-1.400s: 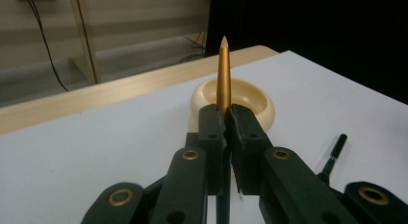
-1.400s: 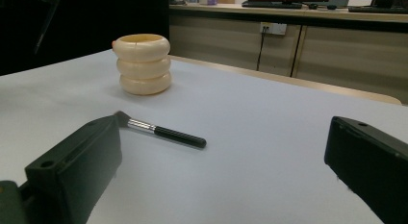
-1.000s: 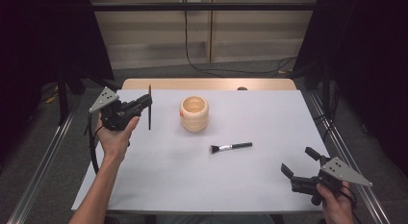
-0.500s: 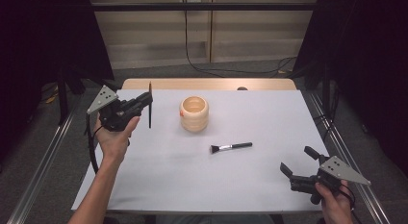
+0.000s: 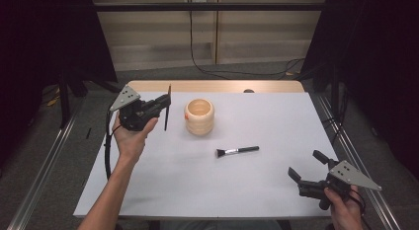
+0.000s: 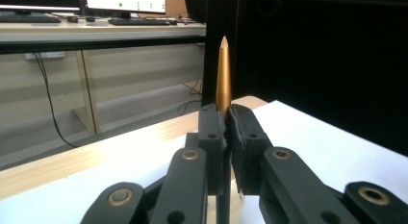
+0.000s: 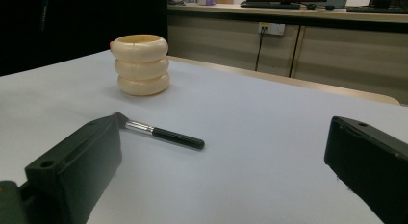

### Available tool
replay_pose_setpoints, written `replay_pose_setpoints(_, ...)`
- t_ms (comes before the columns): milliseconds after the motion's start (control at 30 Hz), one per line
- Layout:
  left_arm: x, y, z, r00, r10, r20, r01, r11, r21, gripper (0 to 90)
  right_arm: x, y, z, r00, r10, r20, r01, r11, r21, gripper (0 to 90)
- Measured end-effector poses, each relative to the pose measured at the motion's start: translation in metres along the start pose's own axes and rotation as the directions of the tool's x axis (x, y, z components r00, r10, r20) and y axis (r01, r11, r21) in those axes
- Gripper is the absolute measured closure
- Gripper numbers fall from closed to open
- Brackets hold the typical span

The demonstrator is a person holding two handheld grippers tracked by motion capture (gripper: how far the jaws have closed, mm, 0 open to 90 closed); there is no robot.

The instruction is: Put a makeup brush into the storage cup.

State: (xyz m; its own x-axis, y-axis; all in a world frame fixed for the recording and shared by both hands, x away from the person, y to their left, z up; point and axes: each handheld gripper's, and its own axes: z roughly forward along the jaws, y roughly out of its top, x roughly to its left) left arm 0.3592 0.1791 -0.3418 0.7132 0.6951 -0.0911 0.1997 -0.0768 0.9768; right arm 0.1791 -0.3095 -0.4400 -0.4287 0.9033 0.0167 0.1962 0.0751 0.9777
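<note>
A: Quick pass, big to small. Surface first?

B: White table (image 5: 207, 190), wooden strip along its far edge. My two forearms come in from the near side.

A: What's on it?

B: Cream ribbed holder (image 5: 199, 116), three stacked rings, open top, upright, left of centre toward the far side. In the right gripper view it's at (image 7: 140, 64). Nearer me and to its right, a makeup brush (image 5: 237, 151) lies flat, black handle, silver ferrule, bristles pointing left. Well apart from the holder, touching nothing.

A: Your left gripper?

B: Left gripper (image 5: 157, 104) is held up off the table, just left of the holder, grey plate on top, cable hanging down beside my wrist. Jaws are together, clamped on a thin stick (image 5: 167, 111). It stands near upright, dark in the high view. In the left gripper view (image 6: 225, 137) the stick's top shows as a gold tapered point (image 6: 223, 75) rising above my pads, lower end dropping below them. The stick is beside the holder, not in it.

A: Right one?

B: Right gripper (image 5: 306, 166) sits low at the near right corner, jaws apart, nothing between them. From its own view the brush (image 7: 163, 135) lies ahead, partly behind my left jaw.
</note>
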Motion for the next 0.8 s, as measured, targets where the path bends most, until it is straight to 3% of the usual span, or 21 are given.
replay_pose_setpoints(133,-0.007,0.003,0.009,0.9998,0.014,0.011,-0.014,0.9999,0.007,84.1,0.0,0.0,0.0,1.0,0.005,0.004,-0.005,1.0,0.001,0.0)
replay_pose_setpoints(567,-0.018,0.01,0.03,0.999,0.008,0.044,-0.008,0.9999,0.013,84.1,0.0,0.0,0.0,1.0,0.003,0.001,-0.003,1.0,0.0,0.0)
replay_pose_setpoints(800,-0.019,0.013,0.044,0.9995,-0.004,0.032,0.003,0.9999,0.015,84.1,0.0,0.0,0.0,1.0,-0.002,-0.002,0.002,1.0,0.001,0.0)
